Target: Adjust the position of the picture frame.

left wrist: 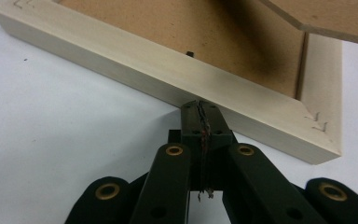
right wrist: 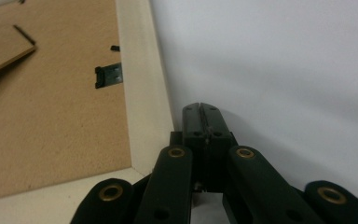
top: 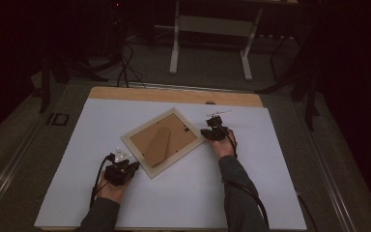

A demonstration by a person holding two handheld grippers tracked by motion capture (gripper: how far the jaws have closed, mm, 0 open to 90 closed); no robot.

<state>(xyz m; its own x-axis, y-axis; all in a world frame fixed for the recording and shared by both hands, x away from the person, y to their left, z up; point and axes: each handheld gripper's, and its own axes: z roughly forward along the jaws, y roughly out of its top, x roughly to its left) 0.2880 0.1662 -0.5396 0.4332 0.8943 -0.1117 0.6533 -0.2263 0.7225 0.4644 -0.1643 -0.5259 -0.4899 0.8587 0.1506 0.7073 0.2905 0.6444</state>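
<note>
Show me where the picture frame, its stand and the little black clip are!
picture frame (top: 196,144), high view, pale wooden edge.
stand (top: 157,145), high view, middle of the cardboard flap.
black clip (right wrist: 108,75), right gripper view, on the backing board.

Picture frame (top: 163,141) face down mid-table (top: 251,193), left gripper (top: 124,166) at its near-left edge, right gripper (top: 211,132) at its right corner
</note>
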